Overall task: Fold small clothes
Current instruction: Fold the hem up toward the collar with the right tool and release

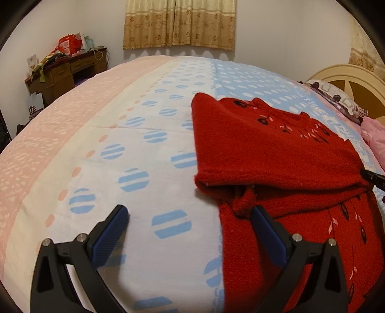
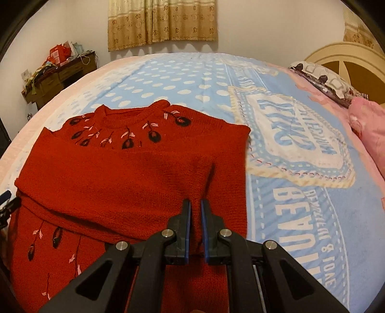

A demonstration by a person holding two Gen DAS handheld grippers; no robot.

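A bedroom with pale walls holds a wide bed point(image 1: 149, 149) covered by a sheet striped in pink, cream and light blue with dot patterns; the right wrist view shows a large printed emblem with lettering on its blue part. Patterned tan curtains point(image 1: 179, 22) hang on the far wall, a cluttered wooden desk point(image 1: 65, 72) stands in the far left corner, and a cream headboard point(image 2: 346, 62) rises at the right with a patterned pillow point(image 2: 322, 81) and a pink cushion point(image 2: 368, 125) in front of it.

A red knitted sweater point(image 2: 115, 183) with dark embroidered flowers and pink leaves lies on the bed, collar toward the far wall. A sleeve is folded across the chest as a broad band, so the flowers show only above and below it.

The left gripper point(image 1: 190, 214) hovers at the sweater's left edge, its blue-padded fingers point(image 1: 113, 231) standing wide apart with nothing between them; the right-hand one lies over the red knit, the other over bare sheet.

The right gripper point(image 2: 196, 204) sits low over the folded band near the sweater's right side. Its fingers point(image 2: 186, 231) are drawn nearly together, with red knit showing in the narrow slit between them; whether the pads actually pinch a fold cannot be told.
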